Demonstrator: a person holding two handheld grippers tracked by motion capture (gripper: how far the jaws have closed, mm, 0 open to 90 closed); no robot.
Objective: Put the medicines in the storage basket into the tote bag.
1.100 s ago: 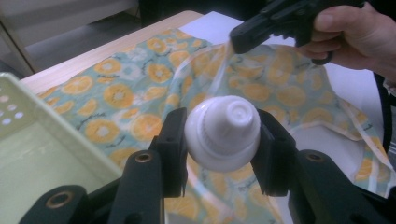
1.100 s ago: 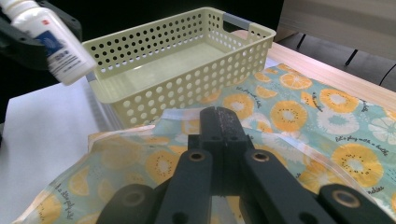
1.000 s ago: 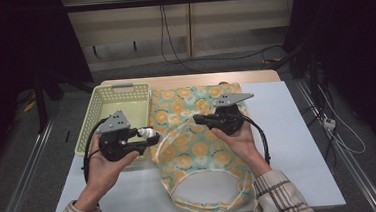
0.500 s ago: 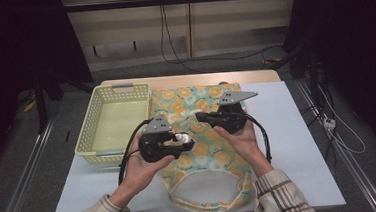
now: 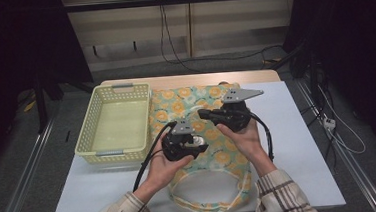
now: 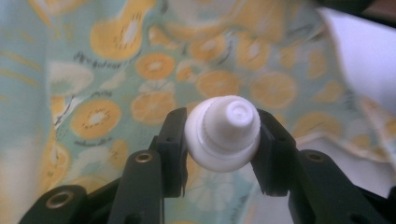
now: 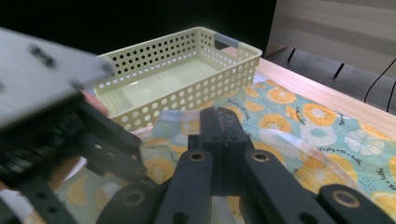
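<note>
Left tool [image 6: 223, 140] grips white tube [image 6: 223, 135] (cap apparently facing camera).

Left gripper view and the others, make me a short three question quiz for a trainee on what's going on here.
1. True or false: the yellow basket has something in it.
2. What does the left gripper have between its jaws?
A. a white screw cap
B. an orange
C. a cable
3. What does the right gripper rest over, and how do its jaws stand?

Key
1. False: its floor is bare.
2. A: the white screw cap is clamped by both black jaws.
3. The fruit-print bag lying on the table; its jaws are shut together; whether they pinch the cloth cannot be told.
</note>
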